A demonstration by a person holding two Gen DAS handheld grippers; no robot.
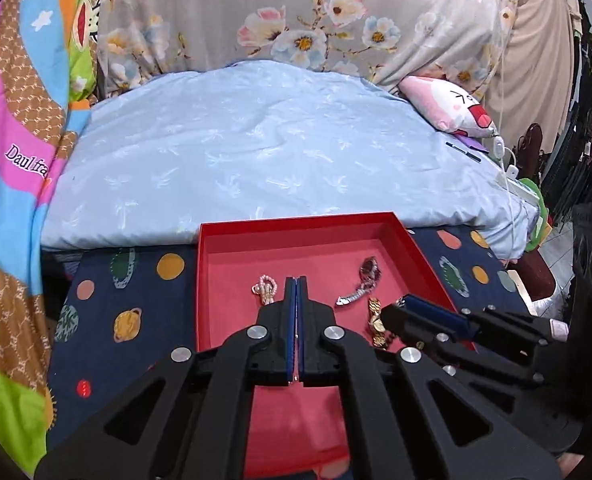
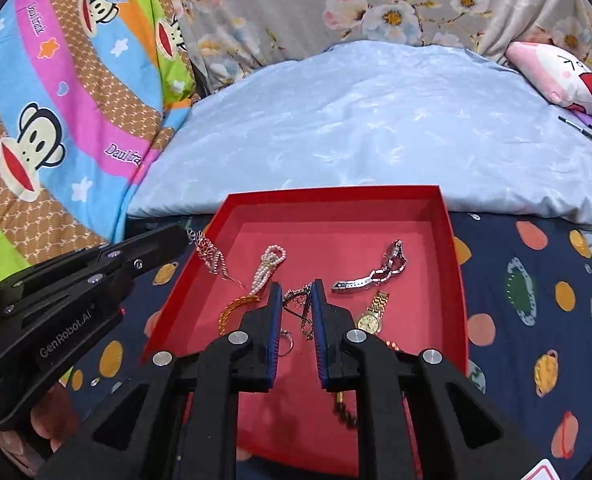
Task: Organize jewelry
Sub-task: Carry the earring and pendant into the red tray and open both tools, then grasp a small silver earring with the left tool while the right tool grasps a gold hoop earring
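So the red tray [image 2: 452,248] on the planet-print cloth [image 2: 536,320] is the hub here, and most of the jewelry looks parked inside it already: pearl piece [image 2: 269,264], silver watch [image 2: 372,276], gold watch [image 2: 370,316], a tangle of chains [image 2: 298,304] near the middle. The left gripper [image 1: 296,284] is clenched, dangling a silver chain [image 2: 209,254] over the tray's left rim. The right gripper [image 2: 296,292] sits slightly parted above the tangle, gripping nothing I can see. Untangling's probably what's left.

free: red box [image 2: 452,240] far half | blocked: jewelry [image 2: 360,280] mid-tray
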